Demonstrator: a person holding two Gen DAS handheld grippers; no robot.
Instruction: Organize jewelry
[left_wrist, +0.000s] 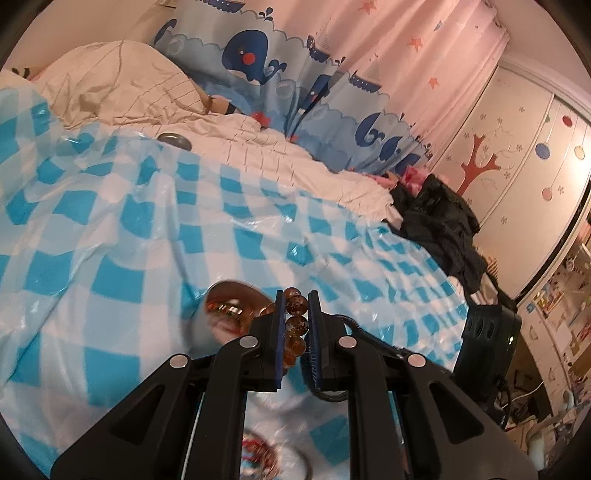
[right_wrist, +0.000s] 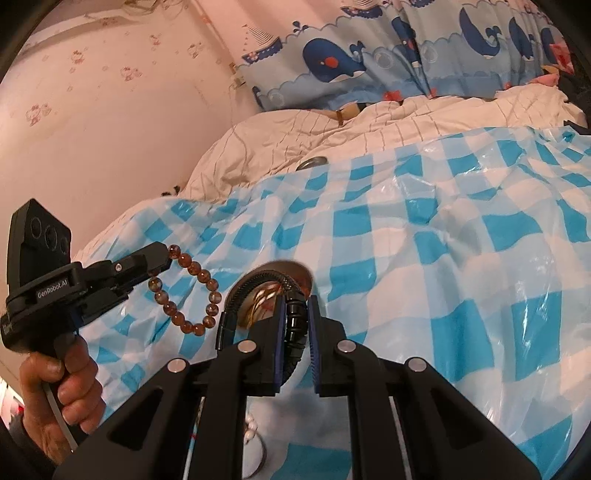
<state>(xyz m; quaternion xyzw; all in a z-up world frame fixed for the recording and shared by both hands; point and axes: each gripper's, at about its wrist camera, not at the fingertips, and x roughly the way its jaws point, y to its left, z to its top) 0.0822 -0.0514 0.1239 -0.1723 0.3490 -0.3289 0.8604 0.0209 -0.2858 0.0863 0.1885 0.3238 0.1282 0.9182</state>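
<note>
- Amber bead bracelet (right_wrist: 186, 291) — held up above the bed by the left hand-held gripper (right_wrist: 157, 264), whose fingers are pinched on the loop's upper end; the rest of the loop hangs free below.
- Left wrist view, same grip: the left hand-held gripper (left_wrist: 295, 314) is closed to a narrow gap, with several amber beads (left_wrist: 296, 325) stacked between its blue pads.
- Right hand-held gripper (right_wrist: 295, 317) is also nearly closed, clamped on a black ribbed band (right_wrist: 295, 314) that arches left over a round dish (right_wrist: 275, 291) — the band ends in a black clasp at its lower left.
- Round dish sits on the blue-and-white checked plastic sheet (right_wrist: 424, 258) covering the bed, with thin gold-coloured pieces inside it; exactly what they are is hard to tell.
- Person's left hand (right_wrist: 62, 391) grips the left tool's handle at the frame's lower left.
- Cream quilt (right_wrist: 295, 140) and a whale-print curtain (right_wrist: 351, 62) lie beyond the sheet.
</note>
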